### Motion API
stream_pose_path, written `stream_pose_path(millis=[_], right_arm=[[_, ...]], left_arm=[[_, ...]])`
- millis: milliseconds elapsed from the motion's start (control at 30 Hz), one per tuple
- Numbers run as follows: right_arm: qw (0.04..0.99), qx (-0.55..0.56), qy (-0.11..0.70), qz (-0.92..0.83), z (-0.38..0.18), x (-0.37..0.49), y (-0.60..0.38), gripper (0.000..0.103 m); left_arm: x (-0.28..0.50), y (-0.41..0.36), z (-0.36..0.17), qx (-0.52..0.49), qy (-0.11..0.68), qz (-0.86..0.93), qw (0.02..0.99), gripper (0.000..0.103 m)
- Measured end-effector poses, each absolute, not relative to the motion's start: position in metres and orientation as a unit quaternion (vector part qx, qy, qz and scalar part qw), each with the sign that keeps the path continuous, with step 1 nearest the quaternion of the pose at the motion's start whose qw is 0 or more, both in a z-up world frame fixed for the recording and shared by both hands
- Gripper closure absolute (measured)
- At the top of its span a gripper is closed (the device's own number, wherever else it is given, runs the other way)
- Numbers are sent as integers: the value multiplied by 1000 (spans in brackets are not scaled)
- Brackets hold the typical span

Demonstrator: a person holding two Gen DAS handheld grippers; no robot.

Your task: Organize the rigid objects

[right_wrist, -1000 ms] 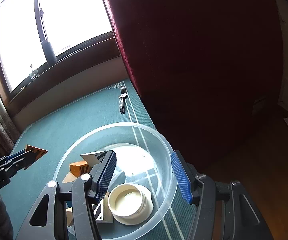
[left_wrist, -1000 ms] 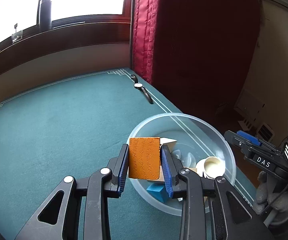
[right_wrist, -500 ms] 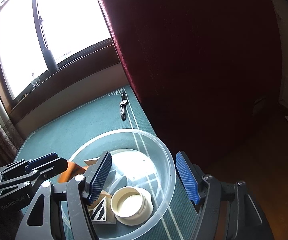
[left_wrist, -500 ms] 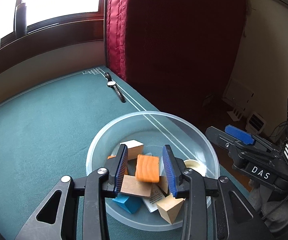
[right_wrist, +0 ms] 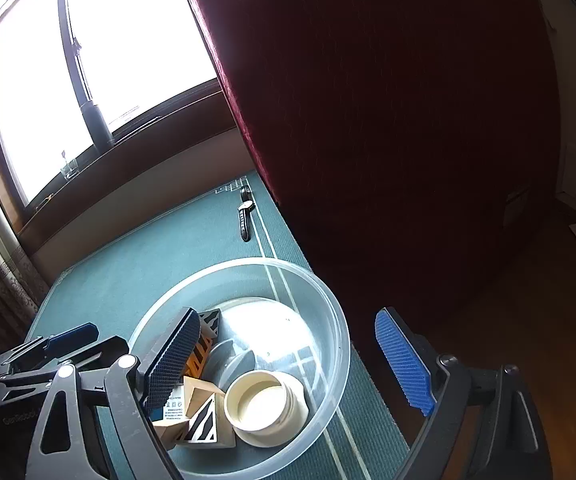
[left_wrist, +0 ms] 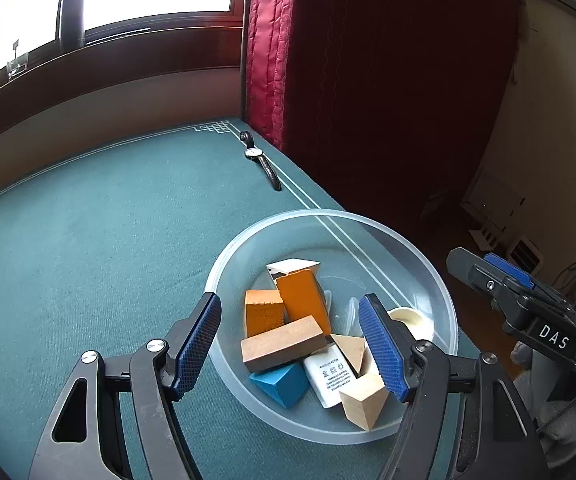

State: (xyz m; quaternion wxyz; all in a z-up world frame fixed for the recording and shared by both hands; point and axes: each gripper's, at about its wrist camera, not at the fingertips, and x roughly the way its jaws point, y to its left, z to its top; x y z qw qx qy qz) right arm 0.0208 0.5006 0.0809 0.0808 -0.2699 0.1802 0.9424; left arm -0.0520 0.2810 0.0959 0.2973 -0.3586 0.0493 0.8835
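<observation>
While both have just been opening, left tool [left_wrist: 294, 350], right tool [right_wrist: 288, 364], empty.

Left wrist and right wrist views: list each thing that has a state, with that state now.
left gripper: open, jaws just opened, nothing gripped
right gripper: open, jaws just opened, empty
orange block: released, lying in bowl
clear bowl: upright, holding blocks
cream lid: in bowl, hollow side up
wristwatch: flat on table, outside bowl
</observation>
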Motion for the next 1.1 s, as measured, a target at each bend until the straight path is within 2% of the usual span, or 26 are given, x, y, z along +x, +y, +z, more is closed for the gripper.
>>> stream_pose_path(millis=[200, 400, 600, 733, 1100], right_arm=[[79, -271, 181, 942, 80, 21, 500, 7], [64, -286, 170, 941, 77, 20, 497, 1], [70, -288, 161, 941, 78, 31, 495, 1], [73, -291, 143, 943, 80, 38, 490, 1], [68, -292, 89, 950, 82, 62, 459, 1]], left_arm=[[-47, 277, 96, -350, 63, 892, 280, 30], [-43, 268, 96, -348, 56, 896, 271, 22], [-41, 257, 97, -348, 48, 900, 260, 18], [-37, 250, 98, -343, 41, 903, 253, 12], [-20, 229, 102, -329, 5, 914, 239, 7]])
